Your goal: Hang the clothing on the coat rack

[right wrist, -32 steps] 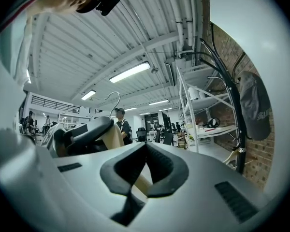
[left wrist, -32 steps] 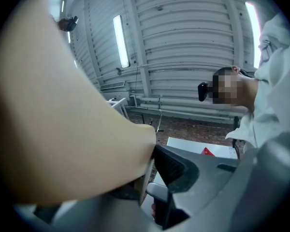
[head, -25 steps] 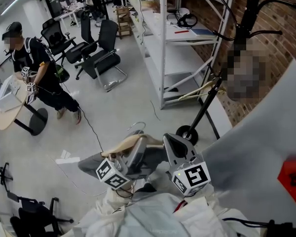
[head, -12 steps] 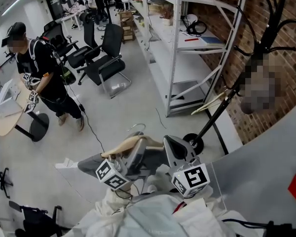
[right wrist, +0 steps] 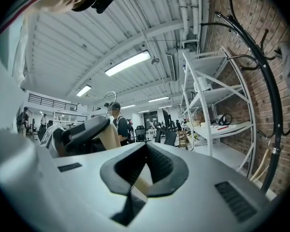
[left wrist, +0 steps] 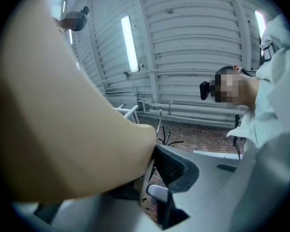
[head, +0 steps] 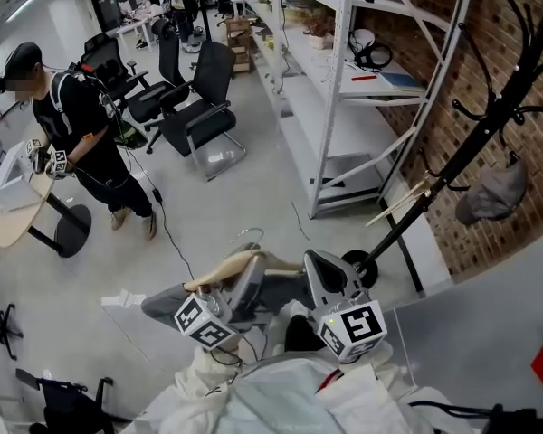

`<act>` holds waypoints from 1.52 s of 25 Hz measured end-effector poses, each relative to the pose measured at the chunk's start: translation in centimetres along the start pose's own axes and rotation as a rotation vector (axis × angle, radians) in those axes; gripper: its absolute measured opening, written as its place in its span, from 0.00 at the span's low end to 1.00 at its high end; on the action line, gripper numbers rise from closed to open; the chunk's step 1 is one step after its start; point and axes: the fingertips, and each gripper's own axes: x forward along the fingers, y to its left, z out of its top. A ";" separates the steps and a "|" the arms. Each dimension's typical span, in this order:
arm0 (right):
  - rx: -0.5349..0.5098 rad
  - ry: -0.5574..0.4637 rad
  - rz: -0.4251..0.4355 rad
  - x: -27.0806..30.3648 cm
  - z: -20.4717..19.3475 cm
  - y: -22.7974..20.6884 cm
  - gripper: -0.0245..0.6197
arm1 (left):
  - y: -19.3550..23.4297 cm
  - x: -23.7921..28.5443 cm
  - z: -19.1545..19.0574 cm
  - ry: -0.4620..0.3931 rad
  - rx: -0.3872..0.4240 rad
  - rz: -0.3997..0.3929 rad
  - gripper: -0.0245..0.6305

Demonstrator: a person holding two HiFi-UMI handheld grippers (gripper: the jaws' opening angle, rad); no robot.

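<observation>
Left gripper (head: 252, 269) is clenched on one arm of a pale wooden hanger (head: 224, 266), and the right gripper (right wrist: 144, 170) is closed on the hanger's other end, with a sliver of the wood showing between its dark pads. Together they hold the hanger roughly level, low in the head view. A grey garment (head: 167, 298) is draped from the hanger, sagging towards the floor on the left, and the wire hook (head: 251, 234) stands up from the hanger's middle. The black coat rack (head: 502, 107) stands well apart to the right against a brick wall, with a grey item (head: 493, 193) already on one lower prong. White shelving (head: 344, 80) stands just beside the rack. Judging from this, the step is the carry to the rack. To do it well, hold both grips firm so the hanger stays level, approach on the side away from the shelving, raise the wire hook above a free prong, lower it until it seats, and only then loosen the jaws.
</observation>
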 end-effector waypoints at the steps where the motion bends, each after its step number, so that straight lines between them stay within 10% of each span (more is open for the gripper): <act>1: 0.002 0.003 0.006 0.6 -0.2 -0.2 0.08 | 0.7 0.1 0.1 -0.001 0.000 0.007 0.19; 38: 0.012 -0.049 -0.217 18.5 2.0 -29.6 0.08 | 20.9 28.5 -8.6 0.118 -0.121 -0.203 0.19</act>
